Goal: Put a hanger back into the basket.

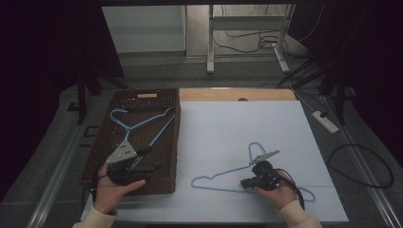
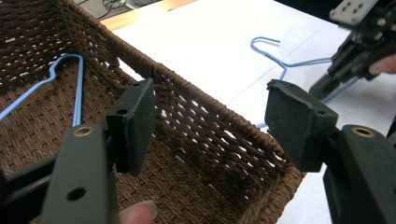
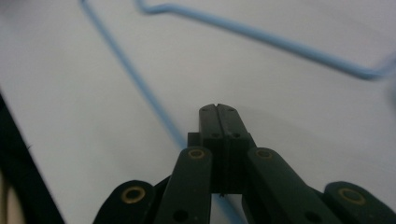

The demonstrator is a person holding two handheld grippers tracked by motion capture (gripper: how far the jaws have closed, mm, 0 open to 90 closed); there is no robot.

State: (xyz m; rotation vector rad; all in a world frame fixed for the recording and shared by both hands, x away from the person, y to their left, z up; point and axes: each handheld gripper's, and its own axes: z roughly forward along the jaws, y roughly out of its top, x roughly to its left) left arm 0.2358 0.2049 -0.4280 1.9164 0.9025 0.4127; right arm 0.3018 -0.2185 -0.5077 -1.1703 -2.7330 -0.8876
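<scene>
A brown wicker basket [image 1: 177, 142] stands on the left of the table with one blue wire hanger [image 1: 142, 123] lying in it. My left gripper [image 1: 151, 160] hovers over the basket's near end, open, with nothing between its jaws [image 2: 210, 116]; the basket rim [image 2: 196, 88] and that hanger [image 2: 77, 88] lie below it. A second blue hanger [image 1: 223, 172] lies flat on the white sheet. My right gripper [image 1: 243, 183] rests low over its bottom wire, jaws pressed together [image 3: 217, 109]. The wire [image 3: 135, 88] runs past the left jaw and under the gripper, not visibly between the pads.
The white sheet [image 1: 237, 128] covers the table, with a bare wooden strip [image 1: 237, 94] at the back. A power strip [image 1: 325, 121] and cables lie on the floor to the right. Desk legs stand behind the table.
</scene>
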